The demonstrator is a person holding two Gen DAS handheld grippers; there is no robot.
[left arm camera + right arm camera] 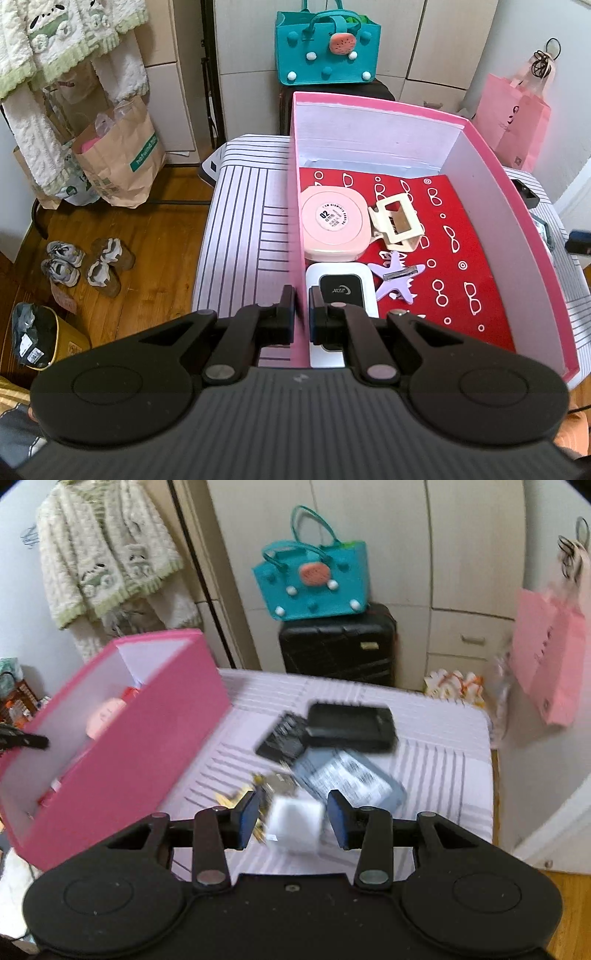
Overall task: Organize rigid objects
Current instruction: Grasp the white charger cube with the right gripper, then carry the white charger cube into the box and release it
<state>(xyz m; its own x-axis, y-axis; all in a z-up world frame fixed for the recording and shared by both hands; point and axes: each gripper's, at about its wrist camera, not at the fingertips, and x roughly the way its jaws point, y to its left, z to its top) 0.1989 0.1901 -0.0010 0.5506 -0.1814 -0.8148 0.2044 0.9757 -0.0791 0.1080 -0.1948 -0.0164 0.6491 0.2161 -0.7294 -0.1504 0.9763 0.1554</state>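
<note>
Through the left wrist camera, the left tongs [302,317] are pinching the near-left wall of the pink box [517,229], one finger outside and one inside, the gap narrowed down onto the cardboard. Ahead of them inside the box are lying a white power bank [340,291], a pink round-cornered case [334,225], a cream claw clip [397,223] and a purple star-shaped clip [395,280], all on a red cloth with glasses print [461,258].

Through the right wrist camera, blurred by motion, the right tongs [291,814] are standing wide, with a small white cube [294,825], probably a charger plug, sitting between the pads and apparently not yet touched by either. Just beyond it a grey labelled pouch [351,779], a black flat case [351,723] and gold-coloured bits [240,797] are resting on the striped worktop [443,760]. The box is lying to the left of these tongs, so the right hand is the nearer one for the cube, which seems roughly square with no clear long axis.
</note>
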